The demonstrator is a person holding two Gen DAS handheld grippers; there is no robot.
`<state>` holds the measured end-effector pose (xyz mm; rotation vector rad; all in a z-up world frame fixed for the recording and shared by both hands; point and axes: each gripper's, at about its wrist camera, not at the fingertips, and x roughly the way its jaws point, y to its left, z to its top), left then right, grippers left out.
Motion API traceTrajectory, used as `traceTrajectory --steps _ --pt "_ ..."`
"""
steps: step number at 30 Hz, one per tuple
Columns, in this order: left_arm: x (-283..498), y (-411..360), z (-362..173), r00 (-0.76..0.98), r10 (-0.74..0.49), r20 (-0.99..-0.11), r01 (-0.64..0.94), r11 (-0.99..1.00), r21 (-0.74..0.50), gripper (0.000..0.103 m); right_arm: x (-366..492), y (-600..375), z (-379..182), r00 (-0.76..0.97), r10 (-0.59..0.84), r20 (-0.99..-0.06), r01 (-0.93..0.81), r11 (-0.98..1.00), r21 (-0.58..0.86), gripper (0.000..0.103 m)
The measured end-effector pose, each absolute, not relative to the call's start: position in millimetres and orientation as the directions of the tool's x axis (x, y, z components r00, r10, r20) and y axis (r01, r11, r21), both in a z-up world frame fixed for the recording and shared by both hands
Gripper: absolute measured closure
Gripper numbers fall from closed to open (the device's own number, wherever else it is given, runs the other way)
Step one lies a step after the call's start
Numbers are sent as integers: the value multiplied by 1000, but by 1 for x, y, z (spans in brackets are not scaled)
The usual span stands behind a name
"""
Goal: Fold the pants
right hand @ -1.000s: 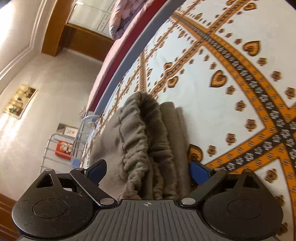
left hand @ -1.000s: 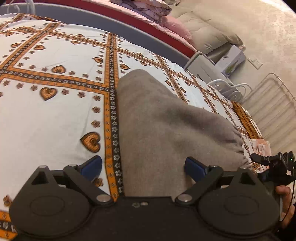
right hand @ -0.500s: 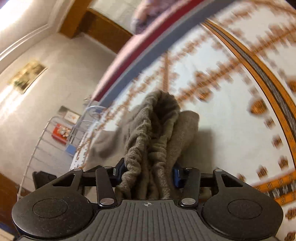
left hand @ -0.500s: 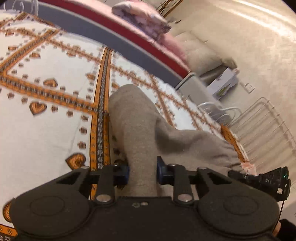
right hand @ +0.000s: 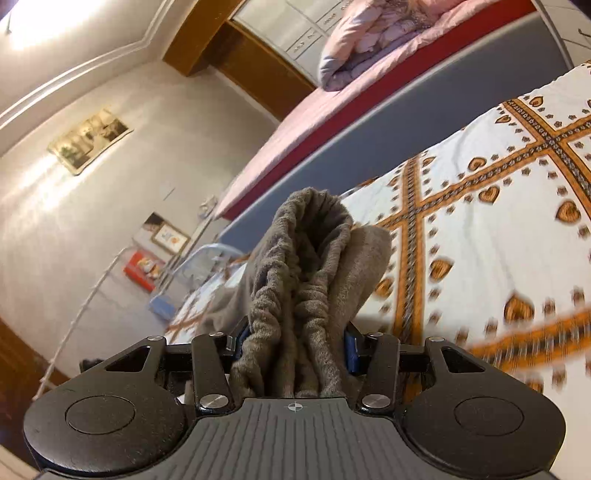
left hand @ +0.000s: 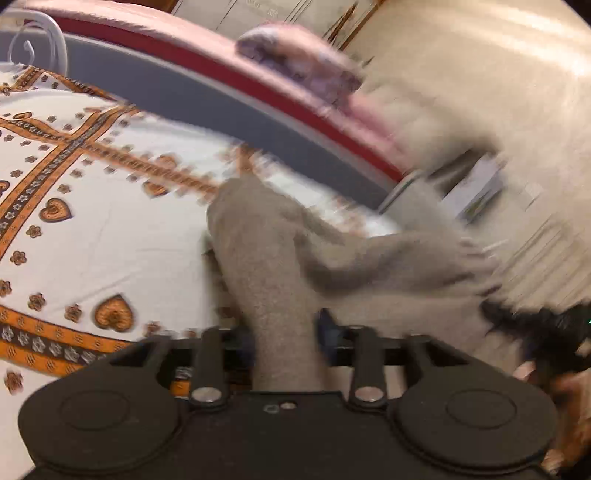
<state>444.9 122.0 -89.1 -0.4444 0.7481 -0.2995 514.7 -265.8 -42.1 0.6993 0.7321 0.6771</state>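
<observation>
The grey-brown fleece pants (left hand: 266, 258) are lifted off the white bedspread with orange heart borders (left hand: 92, 240). My left gripper (left hand: 286, 336) is shut on a plain fold of the pants. My right gripper (right hand: 293, 341) is shut on the gathered elastic waistband of the pants (right hand: 303, 273), which bunches upright between the blue pads. In the left wrist view the cloth stretches right toward the other gripper (left hand: 535, 325), blurred at the right edge.
A second bed with a red edge and grey side (right hand: 369, 122) holds a pink quilt (right hand: 376, 33) beyond the bedspread. A white metal rack (right hand: 92, 288), a red box (right hand: 142, 271) and a framed picture (right hand: 170, 236) stand by the wall.
Both grippers closed on the pants, the left on a fold and the right on the waistband. Both then lifted the pants up off the bedspread; the views tilted upward.
</observation>
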Motion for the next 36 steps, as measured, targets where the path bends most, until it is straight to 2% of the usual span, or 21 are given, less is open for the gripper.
traceTrajectory --steps 1,2,3,4,5,8,11,13,14,15,17,18,19,20,23,28,32,36 --pt "444 121 -96 715 -389 -581 102 880 -464 48 525 -267 -53 562 724 -400 -258 613 747 48" --pt "443 120 -98 723 -396 -566 118 878 -464 45 536 -268 -66 557 688 -465 -215 660 720 44" --pt "443 120 -96 721 -399 -566 114 875 -471 45 540 -266 -78 557 617 -556 -177 742 646 31" --pt "443 121 -89 720 -394 -571 103 875 -474 46 538 -266 -84 569 589 -573 -195 774 602 27" --pt "440 123 -82 733 -382 -563 95 876 -472 48 532 -268 -85 583 595 -554 -224 772 594 27" --pt "428 124 -68 754 -374 -540 111 883 -456 44 517 -275 -69 637 582 -506 -230 770 596 26" --pt "427 114 -77 723 -331 -606 81 912 -401 38 503 -277 -55 667 595 -448 -265 752 603 26" --pt "424 109 -90 722 -293 -626 68 931 -358 34 504 -269 -64 634 567 -526 -240 791 563 26" --pt "421 108 -92 733 -281 -620 77 939 -335 34 508 -261 -75 589 538 -603 -223 825 519 19" --pt "420 105 -89 739 -266 -619 76 946 -315 35 511 -256 -85 556 532 -638 -222 835 503 17" --pt "416 103 -78 744 -236 -624 54 954 -296 25 507 -256 -83 577 525 -626 -228 839 493 15" --pt "412 102 -72 752 -216 -623 48 960 -275 24 506 -256 -78 579 515 -632 -215 844 491 14" --pt "406 98 -66 759 -193 -621 47 969 -242 18 500 -256 -69 596 502 -627 -215 852 478 14" --pt "401 94 -60 761 -180 -624 52 975 -218 6 492 -258 -60 624 498 -602 -237 855 461 14" --pt "374 86 -41 776 -174 -607 83 981 -176 6 462 -264 -35 663 493 -564 -291 863 413 0" --pt "304 67 -16 790 -172 -589 102 983 -151 6 389 -269 -5 699 442 -562 -334 897 289 0" --pt "241 49 -5 807 -155 -570 88 986 -144 6 316 -275 7 762 390 -518 -298 920 254 0" --pt "192 32 -3 797 -131 -590 65 989 -131 6 258 -270 11 777 311 -547 -233 950 209 0"
